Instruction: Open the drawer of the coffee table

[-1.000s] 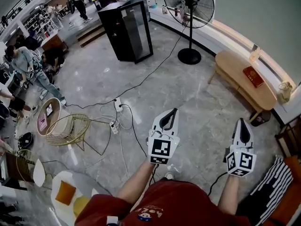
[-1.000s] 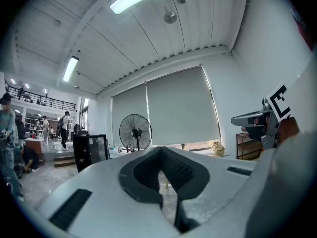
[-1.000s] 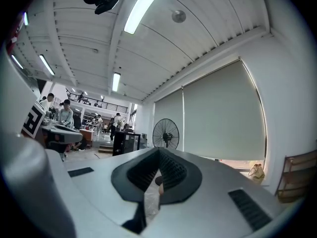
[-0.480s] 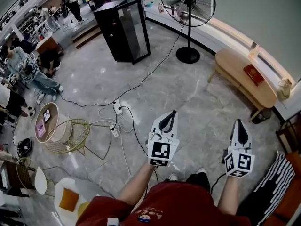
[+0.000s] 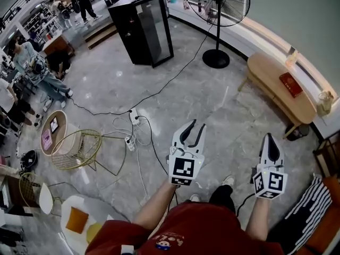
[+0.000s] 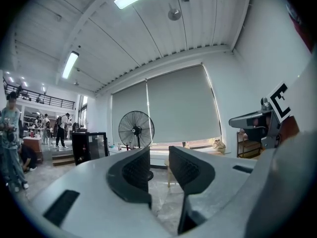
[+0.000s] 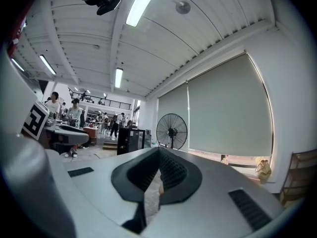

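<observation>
Currently: approach stage by my guess, nothing touched.
Left tool [image 5: 197, 125]: jaws opening, nothing between them.
Right tool [image 5: 269, 138]: jaws together, empty; the nearer one.
Desk [image 5: 268, 76]: up-right of both tools, well apart, long axis along the wall; drawer not made out.

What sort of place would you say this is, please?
Probably a large open workshop or studio hall: a pedestal fan, a black glass-door cabinet, and several people busy at the far side.
</observation>
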Demonstrator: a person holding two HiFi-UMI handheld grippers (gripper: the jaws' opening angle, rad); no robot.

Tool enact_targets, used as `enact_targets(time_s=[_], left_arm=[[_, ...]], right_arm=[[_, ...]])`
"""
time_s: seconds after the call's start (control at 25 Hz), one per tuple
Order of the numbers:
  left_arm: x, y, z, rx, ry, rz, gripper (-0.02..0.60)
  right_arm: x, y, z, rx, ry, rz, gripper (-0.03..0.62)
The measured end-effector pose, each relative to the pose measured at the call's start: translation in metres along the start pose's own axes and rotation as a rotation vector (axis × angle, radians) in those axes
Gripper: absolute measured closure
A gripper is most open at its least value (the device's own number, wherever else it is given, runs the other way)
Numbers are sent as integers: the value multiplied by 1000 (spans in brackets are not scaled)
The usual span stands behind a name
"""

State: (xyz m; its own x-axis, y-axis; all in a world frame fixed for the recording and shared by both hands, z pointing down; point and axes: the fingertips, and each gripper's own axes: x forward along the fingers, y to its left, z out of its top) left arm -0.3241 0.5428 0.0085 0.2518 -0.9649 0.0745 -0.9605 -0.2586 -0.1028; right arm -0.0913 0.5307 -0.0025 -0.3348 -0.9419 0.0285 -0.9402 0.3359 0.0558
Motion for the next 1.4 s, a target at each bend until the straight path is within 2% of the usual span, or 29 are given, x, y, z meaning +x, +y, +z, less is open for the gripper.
enact_targets(time_s=[0.2, 0.48, 1.12, 1.4], left_arm=[[31, -13, 1, 4, 8, -9, 414], [101, -63, 10, 35, 19, -47, 410], [278, -200, 39, 36, 29, -170, 410], [339, -244, 44, 33, 26, -201, 410]], right_arm=[[12, -31, -5, 9, 2, -22, 599], [30, -111, -15, 42, 12, -79, 599], [63, -316, -31, 86, 38, -204, 599], [86, -379, -38, 91, 34, -224, 599]])
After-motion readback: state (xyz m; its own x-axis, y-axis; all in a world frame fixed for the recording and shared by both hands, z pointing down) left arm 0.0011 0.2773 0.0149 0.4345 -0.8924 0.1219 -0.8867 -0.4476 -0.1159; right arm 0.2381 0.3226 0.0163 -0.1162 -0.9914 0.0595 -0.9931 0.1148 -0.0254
